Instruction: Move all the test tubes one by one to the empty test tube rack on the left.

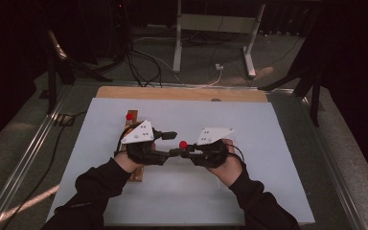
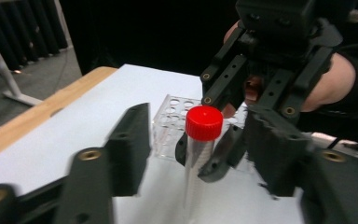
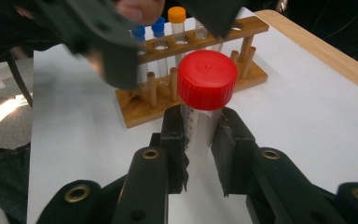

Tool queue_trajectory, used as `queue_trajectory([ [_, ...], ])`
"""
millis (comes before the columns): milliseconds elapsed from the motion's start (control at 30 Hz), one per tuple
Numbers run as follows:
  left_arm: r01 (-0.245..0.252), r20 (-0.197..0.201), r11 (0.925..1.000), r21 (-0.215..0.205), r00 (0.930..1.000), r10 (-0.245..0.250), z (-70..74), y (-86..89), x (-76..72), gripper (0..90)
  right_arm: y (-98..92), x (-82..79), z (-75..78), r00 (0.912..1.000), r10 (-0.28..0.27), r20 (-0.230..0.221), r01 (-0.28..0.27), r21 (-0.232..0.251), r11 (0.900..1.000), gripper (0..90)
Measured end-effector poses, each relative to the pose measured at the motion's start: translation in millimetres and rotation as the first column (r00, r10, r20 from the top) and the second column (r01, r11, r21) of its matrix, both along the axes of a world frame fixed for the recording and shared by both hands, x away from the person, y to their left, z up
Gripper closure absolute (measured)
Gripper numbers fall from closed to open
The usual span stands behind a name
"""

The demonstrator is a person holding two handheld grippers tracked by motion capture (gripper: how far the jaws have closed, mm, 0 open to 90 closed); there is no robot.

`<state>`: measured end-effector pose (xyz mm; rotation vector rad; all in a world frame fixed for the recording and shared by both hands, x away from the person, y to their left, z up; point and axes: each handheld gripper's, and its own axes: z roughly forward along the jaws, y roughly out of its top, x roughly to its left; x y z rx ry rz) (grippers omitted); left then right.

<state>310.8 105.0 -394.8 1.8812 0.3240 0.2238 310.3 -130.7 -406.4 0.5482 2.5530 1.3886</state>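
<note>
clear tube (image 3: pixel 199 133), red cap, upright, capped

My left gripper (image 2: pixel 200 161) has its black jaws either side of the red-capped tube (image 2: pixel 200 149), with a gap still showing between each pad and the tube. Just behind the tube, my right gripper (image 2: pixel 214 154) clamps its clear body below the red cap. Behind the tube stands a clear plastic rack (image 2: pixel 170 123) on the white table (image 2: pixel 74 126).

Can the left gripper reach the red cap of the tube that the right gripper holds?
Probably yes. The red cap already stands between the left gripper fingers, above the right gripper, and nothing blocks it.
</note>
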Motion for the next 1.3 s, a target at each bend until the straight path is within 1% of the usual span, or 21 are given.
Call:
queue_trajectory([
  [133, 0.002, 0.014, 0.9999, 0.011, 0.9999, -0.002, -0.1, -4.9, 0.3, 57.8, 2.4, -0.4, 0.8, 1.0000, 0.005, -0.002, -0.005, 0.003, 1.000, 74.8],
  [200, 0.003, 0.018, 1.0000, 0.007, 0.9998, -0.003, 0.3, -6.3, 0.8, 64.2, 2.8, -0.4, 0.8, 1.0000, 0.004, 0.000, -0.004, 0.004, 1.000, 74.8],
  [267, 0.016, 0.010, 0.9999, 0.000, 0.9998, -0.016, 0.7, -7.0, 2.0, 69.8, 2.6, -0.6, 0.7, 1.0000, -0.001, 0.001, 0.001, 0.007, 1.000, 74.8],
  [367, 0.023, 0.016, 0.9997, 0.005, 0.9996, -0.024, 1.9, -8.5, 3.0, 71.0, 1.8, -1.1, 0.7, 1.0000, -0.008, 0.002, 0.008, 0.014, 1.000, 74.7],
  [467, 0.023, 0.021, 0.9997, -0.012, 0.9995, -0.023, 5.3, -8.7, 3.3, 71.3, -0.8, -2.3, 2.4, 0.9998, -0.014, 0.015, 0.014, 0.028, 1.000, 73.6],
  [500, 0.016, 0.029, 0.9998, -0.013, 0.9995, -0.016, 7.1, -8.3, 3.8, 71.5, -2.1, -2.8, 3.2, 0.9996, -0.019, 0.019, 0.018, 0.038, 0.999, 70.4],
  [567, 0.005, 0.032, 0.9996, -0.029, 0.9995, -0.004, 11.3, -4.3, 6.8, 71.6, -5.7, -4.1, 4.3, 0.9994, -0.023, 0.026, 0.021, 0.066, 0.998, 58.5],
  [667, -0.028, 0.045, 0.9991, -0.033, 0.9986, 0.029, 18.1, 3.8, 11.5, 71.6, -13.3, -6.9, 4.0, 0.9966, -0.068, 0.048, 0.063, 0.092, 0.994, 39.9],
  [733, -0.050, 0.049, 0.9980, -0.039, 0.9974, 0.052, 22.8, 10.4, 15.4, 71.6, -18.8, -9.1, 2.5, 0.9914, -0.115, 0.063, 0.108, 0.102, 0.989, 27.8],
  [767, -0.068, 0.056, 0.9968, -0.042, 0.9959, 0.071, 25.1, 14.0, 17.5, 71.6, -21.2, -9.3, 1.9, 0.9892, -0.142, 0.038, 0.138, 0.089, 0.986, 23.1],
  [833, -0.091, 0.059, 0.9944, -0.053, 0.9938, 0.094, 29.6, 21.9, 22.1, 71.7, -28.4, -11.1, 0.2, 0.9856, -0.166, 0.033, 0.161, 0.106, 0.981, 19.5],
  [867, -0.111, 0.064, 0.9922, -0.057, 0.9913, 0.115, 31.7, 25.5, 24.2, 71.7, -31.6, -12.3, -0.5, 0.9831, -0.180, 0.031, 0.176, 0.108, 0.978, 14.2],
  [933, -0.136, 0.070, 0.9884, -0.067, 0.9876, 0.140, 35.6, 33.4, 28.9, 71.7, -39.2, -14.9, -1.1, 0.9819, -0.186, 0.033, 0.182, 0.112, 0.977, 11.5],
  [967, -0.155, 0.075, 0.9851, -0.074, 0.9842, 0.160, 37.5, 37.3, 31.3, 71.7, -43.5, -16.5, -1.0, 0.9820, -0.186, 0.031, 0.182, 0.117, 0.976, 5.9],
  [1000, -0.163, 0.074, 0.9833, -0.082, 0.9829, 0.169, 39.4, 41.5, 34.1, 71.7, -47.2, -17.7, -1.0, 0.9828, -0.182, 0.029, 0.178, 0.120, 0.977, 0.4],
  [1067, -0.195, 0.078, 0.9766, -0.090, 0.9763, 0.202, 42.8, 49.3, 39.3, 71.7, -54.3, -21.1, -0.5, 0.9793, -0.201, 0.022, 0.197, 0.120, 0.973, 0.0],
  [1133, -0.219, 0.081, 0.9702, -0.104, 0.9703, 0.228, 45.2, 57.4, 44.3, 71.7, -62.1, -24.7, -0.3, 0.9805, -0.196, 0.013, 0.193, 0.131, 0.972, 0.0],
  [1200, -0.246, 0.085, 0.9628, -0.112, 0.9629, 0.256, 46.8, 65.8, 49.3, 71.7, -68.6, -28.7, -1.3, 0.9778, -0.209, 0.014, 0.205, 0.136, 0.969, 0.0],
  [1233, -0.266, 0.086, 0.9563, -0.121, 0.9569, 0.277, 46.9, 69.9, 52.2, 71.7, -71.9, -30.3, -1.9, 0.9760, -0.217, 0.015, 0.213, 0.136, 0.968, 0.0],
  [1267, -0.281, 0.092, 0.9524, -0.119, 0.9520, 0.292, 46.9, 74.1, 55.3, 71.7, -74.7, -31.8, -2.7, 0.9739, -0.226, 0.013, 0.222, 0.139, 0.965, 0.0],
  [1300, -0.300, 0.100, 0.9460, -0.121, 0.9446, 0.313, 46.6, 78.1, 58.0, 71.7, -77.3, -33.5, -3.2, 0.9703, -0.240, 0.026, 0.235, 0.137, 0.962, 0.0],
])
